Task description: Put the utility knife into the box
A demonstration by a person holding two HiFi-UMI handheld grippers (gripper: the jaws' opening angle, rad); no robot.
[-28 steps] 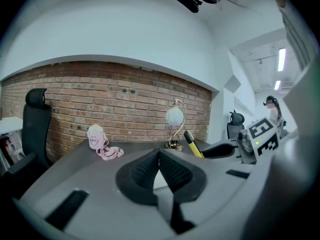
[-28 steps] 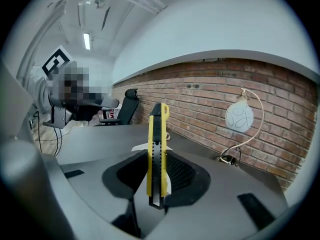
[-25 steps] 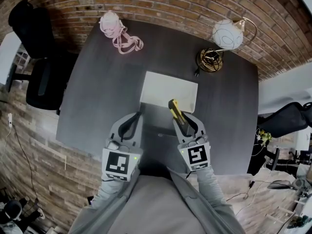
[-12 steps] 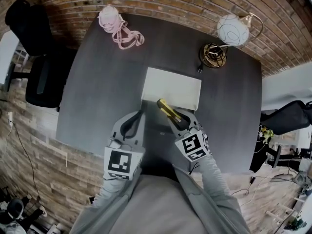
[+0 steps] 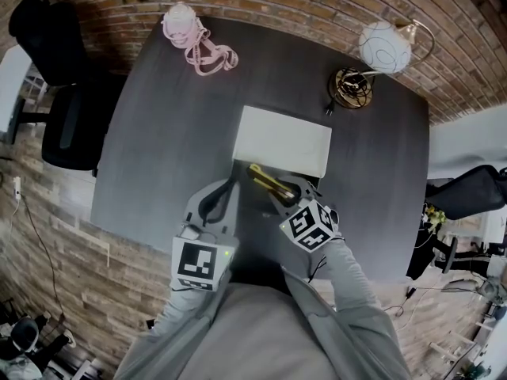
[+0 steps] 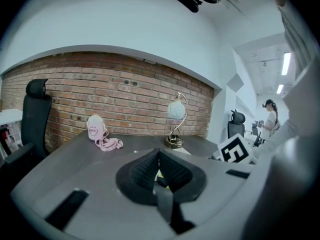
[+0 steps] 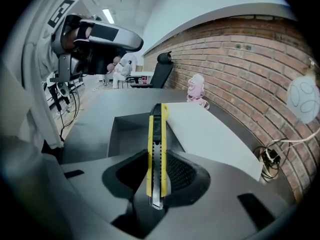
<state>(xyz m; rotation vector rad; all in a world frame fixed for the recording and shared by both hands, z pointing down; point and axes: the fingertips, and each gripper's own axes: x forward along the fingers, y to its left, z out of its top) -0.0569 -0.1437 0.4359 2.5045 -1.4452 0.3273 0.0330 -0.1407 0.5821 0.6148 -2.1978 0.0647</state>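
Observation:
A yellow utility knife (image 5: 265, 179) (image 7: 156, 144) is clamped between the jaws of my right gripper (image 5: 287, 195) (image 7: 157, 159), its tip slanting up and to the left. It hangs over the open grey box (image 5: 252, 203) (image 7: 131, 133), whose white lid (image 5: 285, 141) (image 7: 215, 136) lies folded back behind it. My left gripper (image 5: 230, 184) (image 6: 159, 154) sits just left of the box near the table's front edge, its jaws together with nothing between them.
A globe lamp (image 5: 386, 47) (image 6: 175, 111) with a brass base stands at the back right. A pink pouch with a strap (image 5: 190, 34) (image 6: 97, 129) lies at the back left. Black office chairs (image 5: 59, 93) stand off the table's left side, another (image 5: 467, 192) to the right.
My right gripper has swung the knife from pointing straight ahead to slanting leftward over the box. The left gripper has stayed where it was.

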